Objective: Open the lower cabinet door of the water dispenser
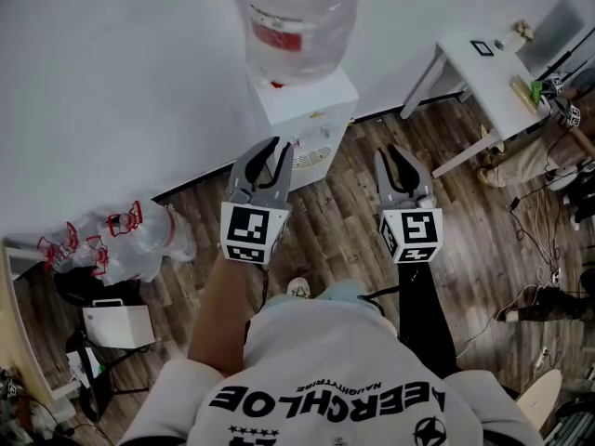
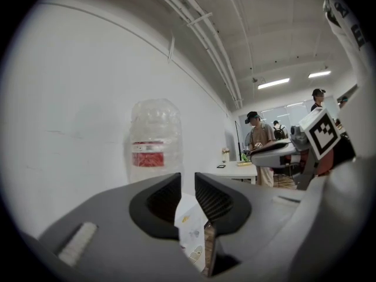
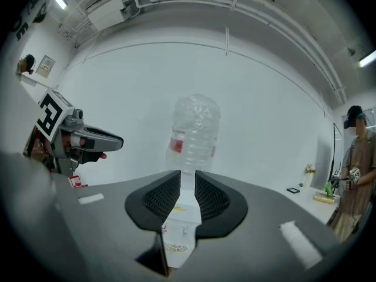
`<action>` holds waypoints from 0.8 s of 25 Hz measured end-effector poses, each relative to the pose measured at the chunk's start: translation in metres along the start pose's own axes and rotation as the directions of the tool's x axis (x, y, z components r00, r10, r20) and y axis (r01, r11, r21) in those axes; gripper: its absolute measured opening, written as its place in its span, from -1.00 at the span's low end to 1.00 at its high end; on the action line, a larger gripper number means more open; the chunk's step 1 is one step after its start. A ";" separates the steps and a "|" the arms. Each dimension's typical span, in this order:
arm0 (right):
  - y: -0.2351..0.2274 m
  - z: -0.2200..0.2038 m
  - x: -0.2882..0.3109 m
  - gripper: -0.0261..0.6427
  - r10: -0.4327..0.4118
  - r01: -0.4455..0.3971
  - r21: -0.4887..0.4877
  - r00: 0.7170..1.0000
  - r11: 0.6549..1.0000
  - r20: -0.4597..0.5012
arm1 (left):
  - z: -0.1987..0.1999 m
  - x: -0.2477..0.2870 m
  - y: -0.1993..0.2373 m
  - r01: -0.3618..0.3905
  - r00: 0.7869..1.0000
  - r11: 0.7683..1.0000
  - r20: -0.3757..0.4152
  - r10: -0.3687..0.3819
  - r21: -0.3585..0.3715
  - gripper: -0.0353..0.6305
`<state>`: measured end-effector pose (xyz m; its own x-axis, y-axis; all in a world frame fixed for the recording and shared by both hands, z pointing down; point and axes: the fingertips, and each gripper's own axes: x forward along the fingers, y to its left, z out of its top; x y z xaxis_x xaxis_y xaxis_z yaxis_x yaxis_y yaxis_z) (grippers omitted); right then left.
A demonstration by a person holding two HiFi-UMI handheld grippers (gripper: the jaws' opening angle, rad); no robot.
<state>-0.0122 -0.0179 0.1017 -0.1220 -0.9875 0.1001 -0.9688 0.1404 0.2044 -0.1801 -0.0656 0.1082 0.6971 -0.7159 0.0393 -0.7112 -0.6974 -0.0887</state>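
Here both grippers point level at the water dispenser (image 1: 307, 110), which stands straight ahead of the jaws against a white wall (image 1: 112, 82) with a large clear bottle (image 1: 297, 17) upside down on top. The left gripper (image 1: 270, 151) has its jaws a narrow slit apart, with nothing between the ribbed pads. Through that slit its own view shows a strip of the dispenser's white front, well beyond the fingertips and not touched. The right gripper (image 1: 398, 156) stands the same way – jaws narrowly parted and empty – and through its gap the dispenser's front shows with a small vent pattern low down.

The lowest part of the cabinet is cut off by the jaw bodies in both gripper views and foreshortened from the head, so I cannot tell how the lower door stands. The two grippers are side by side and apart from each other, over a wooden floor (image 1: 344, 212). Out beyond the right jaws is a white table (image 1: 483, 72); out beyond the left jaws, a heap of empty bottles (image 1: 121, 240) lies on the floor.
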 end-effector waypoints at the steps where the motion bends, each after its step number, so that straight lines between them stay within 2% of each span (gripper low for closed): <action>1: -0.001 -0.002 0.001 -0.70 0.001 -0.001 0.000 1.000 1.000 -0.004 | -0.001 0.000 0.001 -0.005 1.000 1.000 -0.001 0.005 -0.004 -0.67; 11: -0.014 -0.010 0.009 -0.70 0.008 -0.008 0.010 1.000 1.000 -0.016 | -0.014 0.015 0.006 -0.035 0.999 0.999 -0.023 0.034 -0.030 -0.67; 20: -0.045 -0.018 0.058 -0.70 0.103 -0.103 0.012 0.995 0.995 0.012 | -0.016 0.054 0.011 -0.103 0.994 0.995 -0.036 0.102 -0.017 -0.67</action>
<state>0.0282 -0.0805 0.1161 -0.2236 -0.9686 0.1091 -0.9536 0.2405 0.1809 -0.1515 -0.1125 0.1252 0.6171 -0.7841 0.0660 -0.7805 -0.6206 -0.0751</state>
